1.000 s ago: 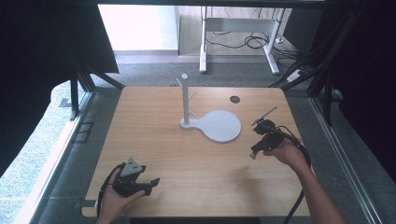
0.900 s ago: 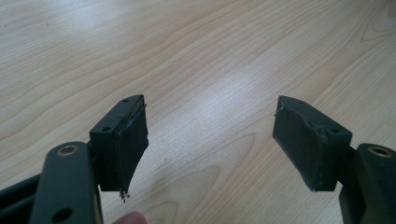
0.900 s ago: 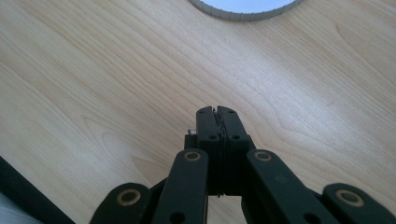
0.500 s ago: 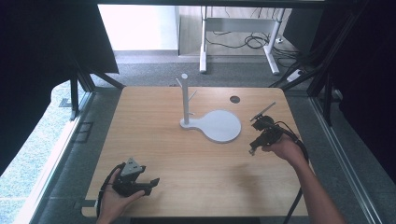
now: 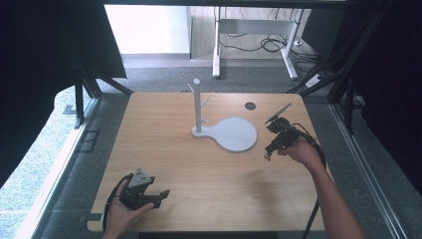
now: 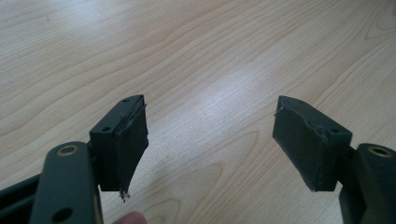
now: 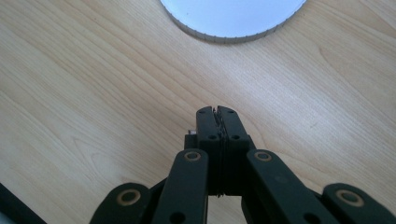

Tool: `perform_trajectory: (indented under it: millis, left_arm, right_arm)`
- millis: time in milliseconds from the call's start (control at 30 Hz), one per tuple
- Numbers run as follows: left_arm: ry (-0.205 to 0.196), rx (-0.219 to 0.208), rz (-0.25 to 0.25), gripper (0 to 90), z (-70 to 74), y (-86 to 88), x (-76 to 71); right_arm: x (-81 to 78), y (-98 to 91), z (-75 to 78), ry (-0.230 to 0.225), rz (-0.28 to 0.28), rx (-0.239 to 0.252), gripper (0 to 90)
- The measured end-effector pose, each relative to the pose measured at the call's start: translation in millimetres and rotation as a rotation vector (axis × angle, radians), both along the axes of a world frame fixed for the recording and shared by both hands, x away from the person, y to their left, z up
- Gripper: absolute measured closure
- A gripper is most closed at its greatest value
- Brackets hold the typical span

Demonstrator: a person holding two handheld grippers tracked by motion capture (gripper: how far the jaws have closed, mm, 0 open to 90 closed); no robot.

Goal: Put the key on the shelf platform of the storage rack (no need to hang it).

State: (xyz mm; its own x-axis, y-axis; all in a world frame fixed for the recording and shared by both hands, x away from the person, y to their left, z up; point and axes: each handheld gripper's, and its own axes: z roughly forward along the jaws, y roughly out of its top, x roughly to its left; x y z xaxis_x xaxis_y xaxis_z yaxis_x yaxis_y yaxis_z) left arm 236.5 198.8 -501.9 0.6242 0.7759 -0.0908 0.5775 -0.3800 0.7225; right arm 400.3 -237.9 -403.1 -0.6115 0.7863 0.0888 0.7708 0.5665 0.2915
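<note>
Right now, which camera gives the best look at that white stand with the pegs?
The high view: the white stand shows whole, upright post, pegs and round base. The right gripper view catches just the base's ribbed rim; the left gripper view looks at bare table.

Black tongs [image 6: 210, 144], seemingly worn pads [image 6: 306, 140]

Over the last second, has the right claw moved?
Yes, slightly. In the high view the right claw has shifted toward the table's far edge, ending beside the white stand's round base. Its jaws are shut.
</note>
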Motion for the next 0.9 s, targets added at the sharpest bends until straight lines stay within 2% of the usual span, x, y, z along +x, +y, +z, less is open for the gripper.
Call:
perform_trajectory:
  millis: [533, 900]
  left_arm:
    - [0.003, 0.003, -0.003, 26.7, -0.4, -0.2, 0.2]
    - [0.005, 0.004, -0.004, 26.7, -0.3, -0.5, 0.3]
  right_arm:
    - [17.2, 14.6, 1.5, 0.003, 0.006, 0.012, 89.9]
    - [25.3, 25.0, 1.6, 0.010, 0.013, 0.001, 89.9]
